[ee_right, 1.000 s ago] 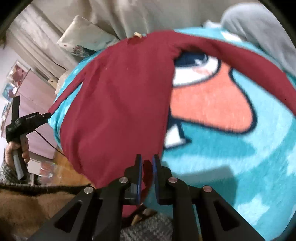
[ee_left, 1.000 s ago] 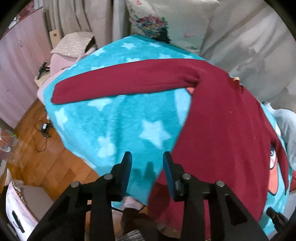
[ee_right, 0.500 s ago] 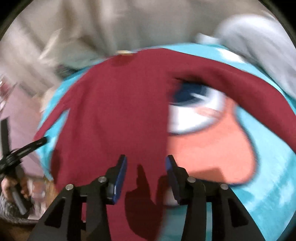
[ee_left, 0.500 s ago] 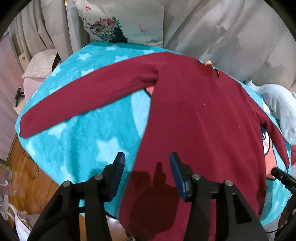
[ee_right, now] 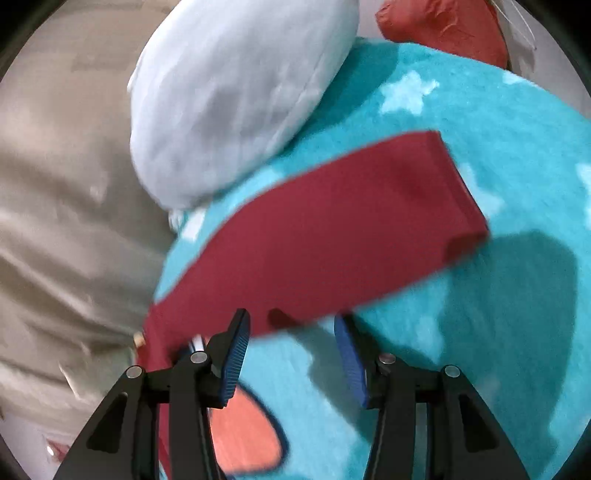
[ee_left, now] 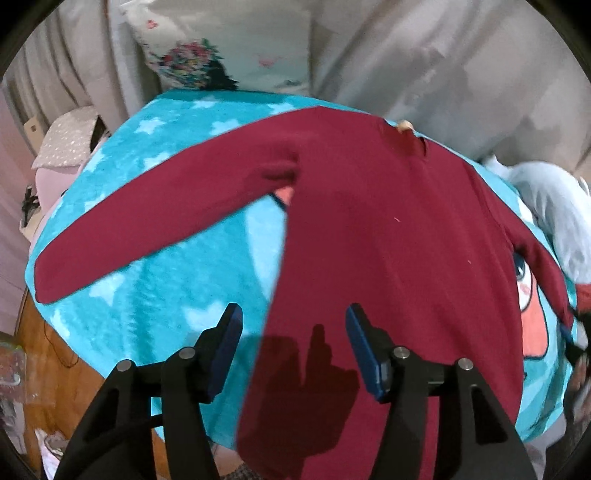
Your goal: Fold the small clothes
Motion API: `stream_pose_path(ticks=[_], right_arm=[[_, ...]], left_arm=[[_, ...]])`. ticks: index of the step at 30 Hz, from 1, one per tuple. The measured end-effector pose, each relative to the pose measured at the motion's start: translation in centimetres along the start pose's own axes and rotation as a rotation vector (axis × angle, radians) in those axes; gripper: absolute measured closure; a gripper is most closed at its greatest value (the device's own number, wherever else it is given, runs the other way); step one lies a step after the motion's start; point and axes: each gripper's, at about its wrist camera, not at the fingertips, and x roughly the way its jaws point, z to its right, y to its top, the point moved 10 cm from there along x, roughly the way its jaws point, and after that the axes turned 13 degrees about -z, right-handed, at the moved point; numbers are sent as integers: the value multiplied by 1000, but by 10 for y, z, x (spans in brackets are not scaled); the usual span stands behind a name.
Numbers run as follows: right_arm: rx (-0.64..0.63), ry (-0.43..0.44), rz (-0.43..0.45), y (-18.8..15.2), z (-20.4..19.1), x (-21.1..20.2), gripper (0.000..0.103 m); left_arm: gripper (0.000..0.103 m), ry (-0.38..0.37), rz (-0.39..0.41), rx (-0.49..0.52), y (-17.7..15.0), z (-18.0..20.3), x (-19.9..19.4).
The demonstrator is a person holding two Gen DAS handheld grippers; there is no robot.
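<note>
A dark red long-sleeved shirt [ee_left: 388, 251] lies flat on a turquoise star-print blanket [ee_left: 166, 280], both sleeves spread out. My left gripper [ee_left: 293, 325] is open and empty, held above the shirt's lower left hem. In the right wrist view the shirt's right sleeve [ee_right: 332, 229] lies across the blanket [ee_right: 498, 314], cuff to the right. My right gripper [ee_right: 291, 332] is open and empty, just above the sleeve's lower edge.
A floral pillow [ee_left: 229, 48] and beige curtains [ee_left: 443, 55] stand behind the bed. A pale blue cushion [ee_right: 236, 92] lies beside the sleeve, and a red item [ee_right: 443, 26] at the far edge. A wooden floor [ee_left: 48, 354] lies to the left.
Both grippers have opened wider. The left one has moved right over the shirt's hem. The right one has let go of the hem and swung right to the sleeve.
</note>
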Motion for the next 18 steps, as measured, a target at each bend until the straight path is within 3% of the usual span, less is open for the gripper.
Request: stream_pose_path(ticks=[3,6,14,18], right_arm=[[43,19,64,22,1,-1,52],[73,12,76,39,5,-4,93],[17,28,145,75,-1,-52,96],[-93,-47,143,71,-25,-52,96]], left_arm=[[46,0,3,14,-8,13,-3],[46,5,12,9,-15,18,-8],[46,-23,15,-84,-35,12,-12],[46,-32,-17,-102,-48,11,-5]])
